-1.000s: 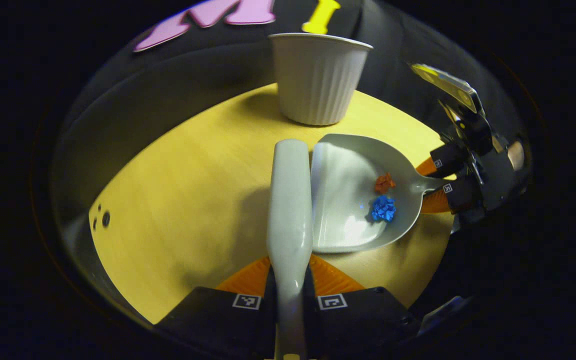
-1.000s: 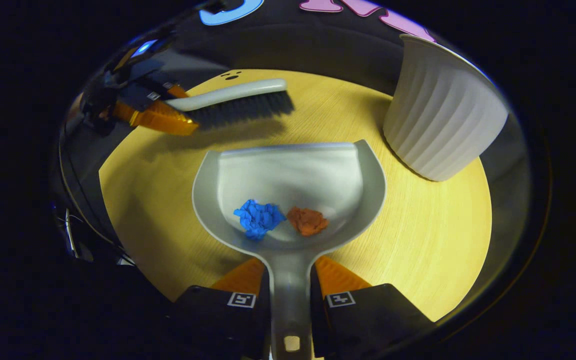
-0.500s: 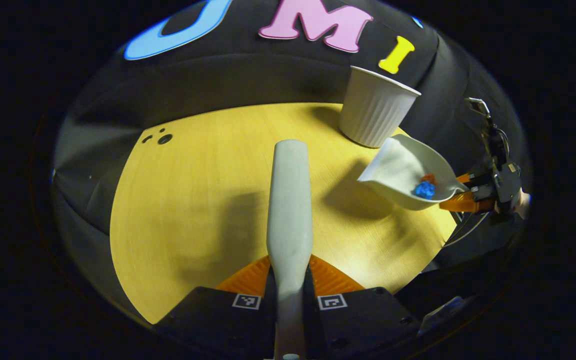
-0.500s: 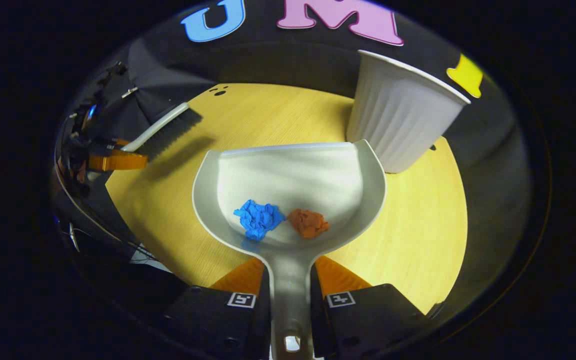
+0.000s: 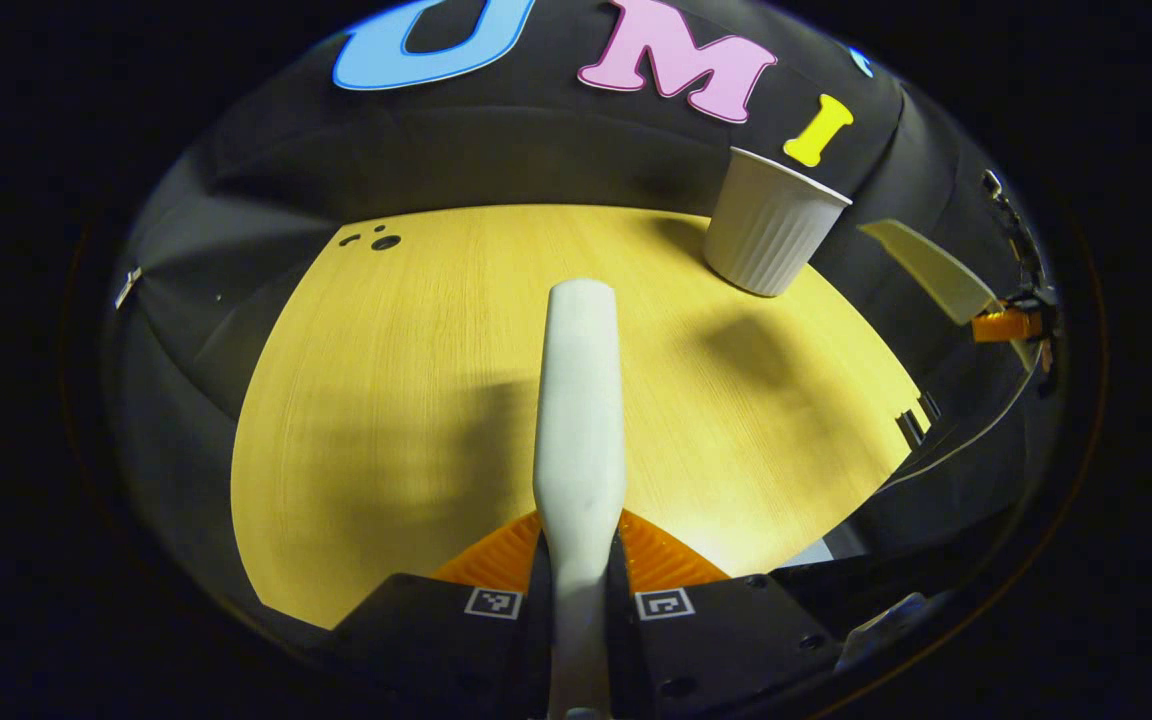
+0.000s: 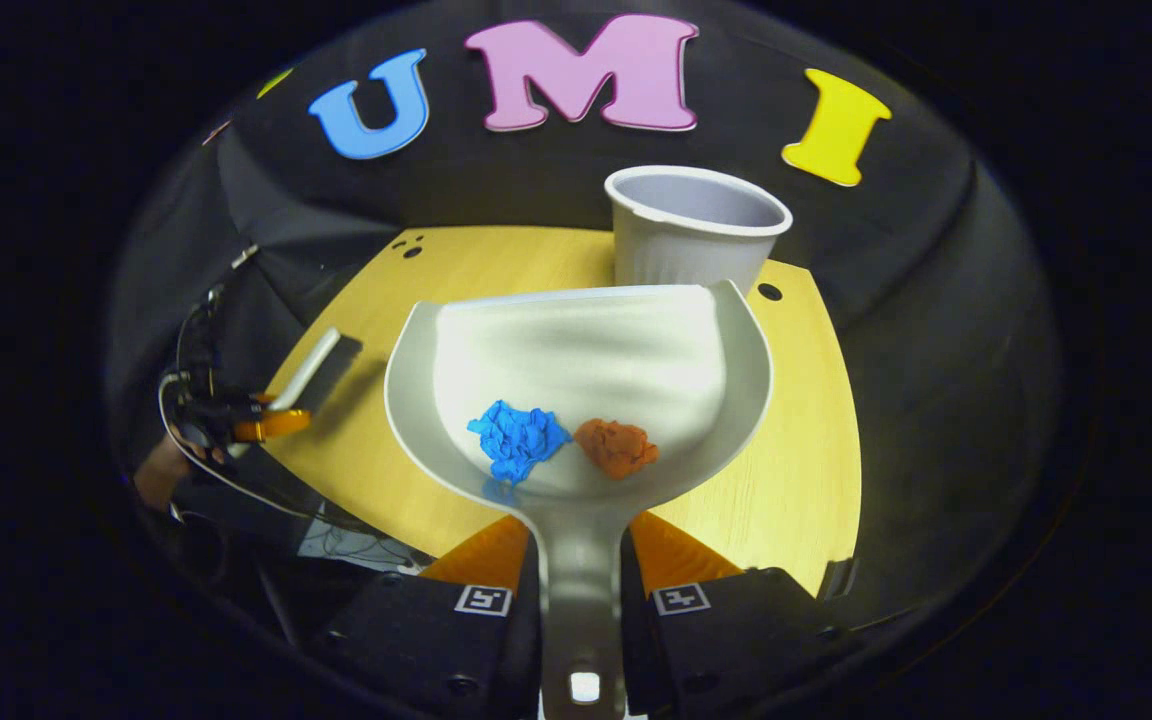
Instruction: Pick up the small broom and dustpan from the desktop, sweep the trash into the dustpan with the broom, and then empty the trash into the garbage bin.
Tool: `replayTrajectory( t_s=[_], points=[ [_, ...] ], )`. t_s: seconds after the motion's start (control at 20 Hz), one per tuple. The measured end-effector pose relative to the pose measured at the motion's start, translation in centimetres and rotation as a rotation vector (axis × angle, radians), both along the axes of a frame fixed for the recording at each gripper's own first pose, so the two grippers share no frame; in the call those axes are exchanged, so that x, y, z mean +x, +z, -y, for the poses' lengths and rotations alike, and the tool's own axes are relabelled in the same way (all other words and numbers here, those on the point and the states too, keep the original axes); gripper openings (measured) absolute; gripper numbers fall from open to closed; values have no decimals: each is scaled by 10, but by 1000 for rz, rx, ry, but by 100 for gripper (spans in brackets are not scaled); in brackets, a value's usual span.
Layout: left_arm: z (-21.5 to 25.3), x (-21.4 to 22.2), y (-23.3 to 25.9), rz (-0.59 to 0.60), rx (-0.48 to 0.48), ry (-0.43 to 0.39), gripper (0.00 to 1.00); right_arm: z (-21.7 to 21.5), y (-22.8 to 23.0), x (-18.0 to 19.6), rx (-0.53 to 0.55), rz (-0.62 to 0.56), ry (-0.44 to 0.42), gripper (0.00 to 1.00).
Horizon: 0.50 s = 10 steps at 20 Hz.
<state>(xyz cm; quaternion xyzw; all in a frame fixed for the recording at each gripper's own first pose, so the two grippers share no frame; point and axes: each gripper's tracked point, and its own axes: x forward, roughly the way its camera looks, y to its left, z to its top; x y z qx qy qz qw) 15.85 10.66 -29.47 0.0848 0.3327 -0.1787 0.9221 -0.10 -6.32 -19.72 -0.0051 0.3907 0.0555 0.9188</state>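
Observation:
My right gripper (image 6: 581,560) is shut on the handle of the pale grey dustpan (image 6: 576,350), held well above the table. A blue paper wad (image 6: 516,440) and an orange paper wad (image 6: 616,447) lie in the pan near the handle. The white ribbed bin (image 6: 691,235) stands beyond the pan's front lip, its open mouth showing. My left gripper (image 5: 581,555) is shut on the broom (image 5: 579,400), whose pale back points over the table. In the left gripper view the bin (image 5: 771,235) stands at the far right and the dustpan (image 5: 931,270) hangs high beyond the table's right edge.
The round yellow wooden table (image 5: 416,380) has small dark holes (image 5: 376,240) at its far left. In the right gripper view the left gripper with the broom (image 6: 311,365) hovers over the table's left side, with cables below it.
The right gripper has lifted the dustpan higher and drawn it back, so the bin's mouth now shows. The left gripper and broom have pulled away toward the table's near left side.

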Motion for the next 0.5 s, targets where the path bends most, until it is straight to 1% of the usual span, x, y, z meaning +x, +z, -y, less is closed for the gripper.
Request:
replayTrajectory(
  t_s=[0.1,0.25,0.3,0.35,0.5],
  points=[
    [-10,-5,-5,-4,-18,24,27,14,20,-2,-48,24,-19,36],
    [-24,-13,-5,2,-52,67,25,29,40,9,-70,50,-37,36],
    [-30,-15,-6,4,-59,81,27,34,42,15,-82,55,-50,36],
    [-36,-18,-7,5,-65,93,25,42,49,23,-92,55,-57,36],
    [-59,-29,-9,-2,-90,146,27,62,73,55,-144,86,-75,36]
  ],
)
